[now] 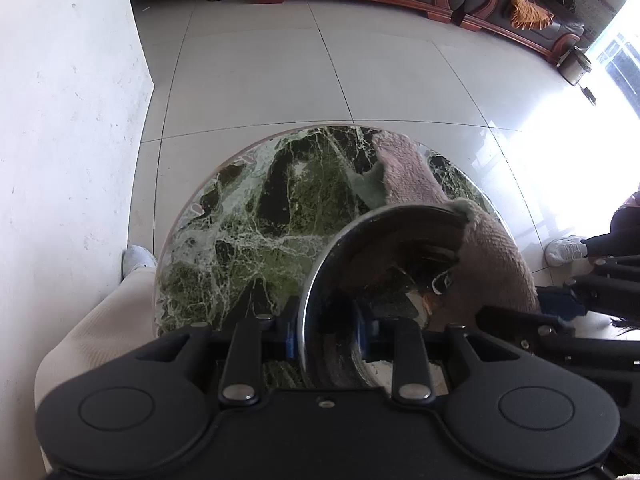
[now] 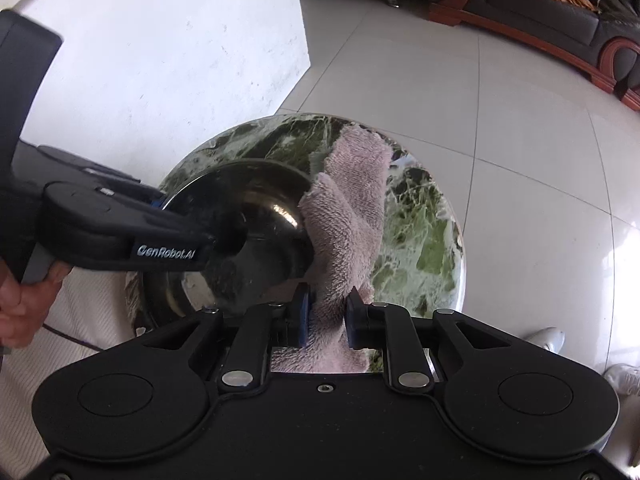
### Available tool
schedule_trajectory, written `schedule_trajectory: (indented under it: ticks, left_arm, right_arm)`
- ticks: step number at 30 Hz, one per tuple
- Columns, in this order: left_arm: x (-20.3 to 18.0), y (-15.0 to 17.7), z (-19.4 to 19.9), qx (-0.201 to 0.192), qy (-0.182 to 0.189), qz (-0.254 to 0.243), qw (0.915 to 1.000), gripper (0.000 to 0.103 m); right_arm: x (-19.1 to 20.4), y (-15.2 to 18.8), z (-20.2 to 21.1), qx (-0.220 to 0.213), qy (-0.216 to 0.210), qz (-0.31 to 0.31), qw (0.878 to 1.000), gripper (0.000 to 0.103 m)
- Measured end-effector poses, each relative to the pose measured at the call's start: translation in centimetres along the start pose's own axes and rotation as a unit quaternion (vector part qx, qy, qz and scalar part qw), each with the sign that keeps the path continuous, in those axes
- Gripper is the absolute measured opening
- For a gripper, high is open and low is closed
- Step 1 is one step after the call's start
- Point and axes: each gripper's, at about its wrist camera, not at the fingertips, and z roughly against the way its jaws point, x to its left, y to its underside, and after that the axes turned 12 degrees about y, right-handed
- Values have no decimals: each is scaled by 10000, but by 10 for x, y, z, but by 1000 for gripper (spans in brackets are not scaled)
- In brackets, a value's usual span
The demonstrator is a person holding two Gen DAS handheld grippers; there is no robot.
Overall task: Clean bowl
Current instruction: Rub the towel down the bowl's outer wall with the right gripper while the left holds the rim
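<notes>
Steel bowl (image 2: 240, 236) is tilted above the near side of the marble table (image 1: 248, 216), its rim pinched by the left gripper (image 1: 328, 336). The right gripper (image 2: 326, 320) clamps a pink towel (image 2: 352, 216) against the far rim. Hard rubbing may twist the bowl loose, or the towel may slip out.

The left tongs (image 1: 326, 334) are closed on the rim of the bowl (image 1: 384, 272), one finger inside and one outside, holding it tilted above the worktop's near edge. The right tongs (image 2: 326, 322) pinch the pink cloth (image 2: 348, 220) against the bowl's right side. A hand (image 2: 24, 300) grips the left tongs' handle.
</notes>
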Motion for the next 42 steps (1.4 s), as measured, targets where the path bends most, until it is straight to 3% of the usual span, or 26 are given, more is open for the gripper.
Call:
schedule_trajectory:
  ticks: [6,11,17,21,28,31,39,42]
  left_arm:
    - [33,-14,27,-307,151,-365,9987,22]
    - [69,-25,24,-130,351,-468,9982,19]
    - [117,-2,47,154,517,-168,9984,9]
    - [141,13,61,157,372,-165,9990,11]
    - [188,-8,62,26,277,-392,9988,14]
    - [215,-9,58,69,334,-292,9990,23]
    - [270,11,86,-89,199,-43,9998,23]
    - [298,15,97,-51,166,-79,9998,24]
  right_arm:
    - [0,-5,0,-114,24,147,9998,17]
    - [0,-2,0,-191,42,151,9997,15]
    - [3,-24,-7,-421,-22,470,9980,12]
    - [6,-40,-11,-577,-76,706,9958,15]
    - [10,-41,-12,-611,-38,802,9949,15]
    - [10,-40,-13,-604,-42,725,9955,15]
    - [-5,-8,-12,-224,-234,90,9994,17]
    - [0,-4,-6,-259,-156,149,9994,17]
